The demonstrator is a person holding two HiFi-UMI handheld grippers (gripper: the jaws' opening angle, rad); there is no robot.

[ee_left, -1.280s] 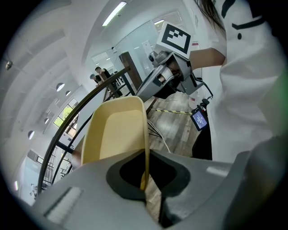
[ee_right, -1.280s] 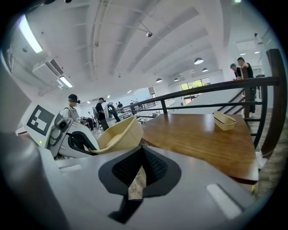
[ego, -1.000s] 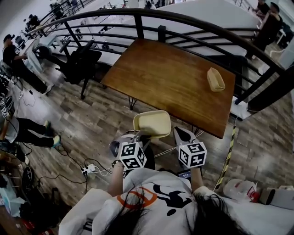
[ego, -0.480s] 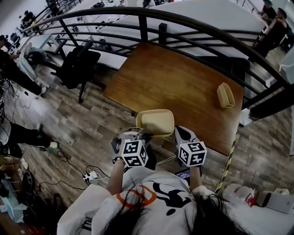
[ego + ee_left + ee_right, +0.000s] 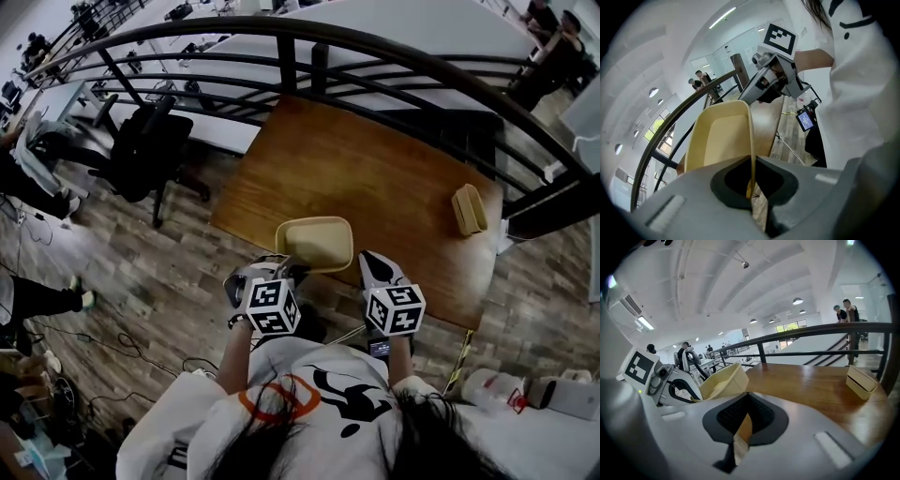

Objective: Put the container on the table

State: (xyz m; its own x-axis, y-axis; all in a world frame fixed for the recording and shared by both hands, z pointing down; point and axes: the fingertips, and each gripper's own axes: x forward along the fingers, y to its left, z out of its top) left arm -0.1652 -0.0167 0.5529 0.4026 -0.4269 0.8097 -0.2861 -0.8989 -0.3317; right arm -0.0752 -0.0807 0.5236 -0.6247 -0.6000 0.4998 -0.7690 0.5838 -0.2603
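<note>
A pale yellow open container (image 5: 314,242) hangs over the near edge of the brown wooden table (image 5: 375,169). My left gripper (image 5: 281,268) is shut on its near rim; in the left gripper view the thin rim (image 5: 751,159) runs straight between the jaws of the left gripper (image 5: 750,188). My right gripper (image 5: 373,266) is just right of the container and apart from it, shut with nothing held. From the right gripper view, the container (image 5: 723,380) shows at the left, beyond the right gripper (image 5: 740,430), with the table (image 5: 806,385) ahead.
A small closed yellow box (image 5: 469,209) lies at the table's right end, box (image 5: 861,380). A black curved railing (image 5: 394,47) runs behind the table. An office chair (image 5: 150,150) stands on the floor at left. Bottles and a carton (image 5: 525,394) sit at lower right.
Both grippers and the container have moved forward: the container was over the floor short of the table and now overlaps the table's near edge. The left gripper's hold is unchanged.
</note>
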